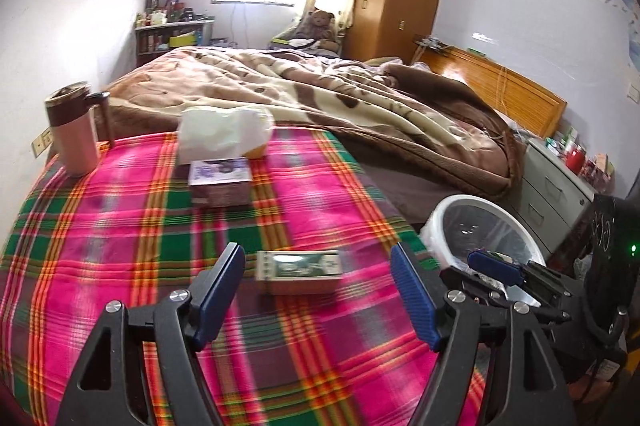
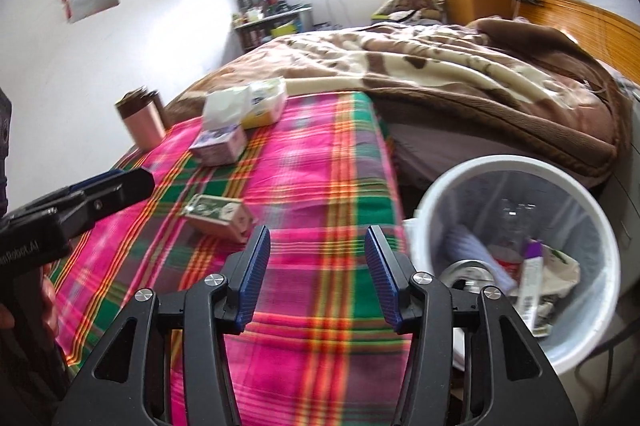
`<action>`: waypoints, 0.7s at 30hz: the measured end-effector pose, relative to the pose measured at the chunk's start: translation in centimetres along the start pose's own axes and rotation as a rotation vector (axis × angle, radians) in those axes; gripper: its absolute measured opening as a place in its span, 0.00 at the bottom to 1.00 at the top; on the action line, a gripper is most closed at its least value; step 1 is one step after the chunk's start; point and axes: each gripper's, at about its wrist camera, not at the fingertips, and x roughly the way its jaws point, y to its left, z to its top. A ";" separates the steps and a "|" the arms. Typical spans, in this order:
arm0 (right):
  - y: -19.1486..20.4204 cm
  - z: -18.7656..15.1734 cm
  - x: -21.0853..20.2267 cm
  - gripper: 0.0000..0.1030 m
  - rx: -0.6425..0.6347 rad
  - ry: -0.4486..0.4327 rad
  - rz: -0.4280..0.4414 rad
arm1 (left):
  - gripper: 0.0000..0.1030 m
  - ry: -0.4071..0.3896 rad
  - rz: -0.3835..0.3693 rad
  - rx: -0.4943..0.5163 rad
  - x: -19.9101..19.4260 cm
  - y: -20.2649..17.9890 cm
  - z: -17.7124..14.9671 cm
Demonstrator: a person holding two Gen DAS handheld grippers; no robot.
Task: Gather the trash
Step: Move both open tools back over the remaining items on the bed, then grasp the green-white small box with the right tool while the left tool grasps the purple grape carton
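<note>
A small green-and-tan box (image 1: 298, 272) lies on the plaid cloth (image 1: 120, 226) just ahead of my left gripper (image 1: 318, 262), whose blue pads stand wide apart with nothing between them. The right wrist view shows the same box (image 2: 218, 216) ahead and left of my right gripper (image 2: 318, 246), which is open and empty above the cloth (image 2: 312, 185). A purple box (image 1: 220, 181) and a white tissue pack (image 1: 222, 135) lie farther back. The white bin (image 2: 516, 262) at the right holds a bottle, paper and wrappers. My left gripper's finger (image 2: 108, 191) shows at the left of the right wrist view.
A pink-and-brown mug (image 1: 76, 131) stands at the cloth's far left corner. A bed with a brown blanket (image 1: 340, 97) lies beyond. A grey drawer unit (image 1: 560, 185) and a wooden headboard (image 1: 504, 85) are to the right. The bin (image 1: 480, 226) sits beside the cloth's right edge.
</note>
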 end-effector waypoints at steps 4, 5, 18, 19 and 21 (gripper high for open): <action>1.9 0.2 1.2 0.56 -0.049 0.027 0.035 | 0.75 0.001 0.032 -0.021 -0.2 2.2 0.2; 2.3 0.2 1.4 0.56 -0.057 0.032 0.040 | 0.75 0.001 0.035 -0.026 -0.2 2.6 0.3; 6.6 1.1 5.1 0.61 -0.199 0.098 0.094 | 0.75 0.022 0.035 -0.052 1.3 6.7 1.3; 6.8 1.2 5.4 0.62 -0.209 0.103 0.089 | 0.75 0.027 0.035 -0.052 1.5 6.9 1.4; 7.3 1.3 6.0 0.63 -0.247 0.097 0.070 | 0.75 0.038 0.042 -0.038 2.2 7.2 1.7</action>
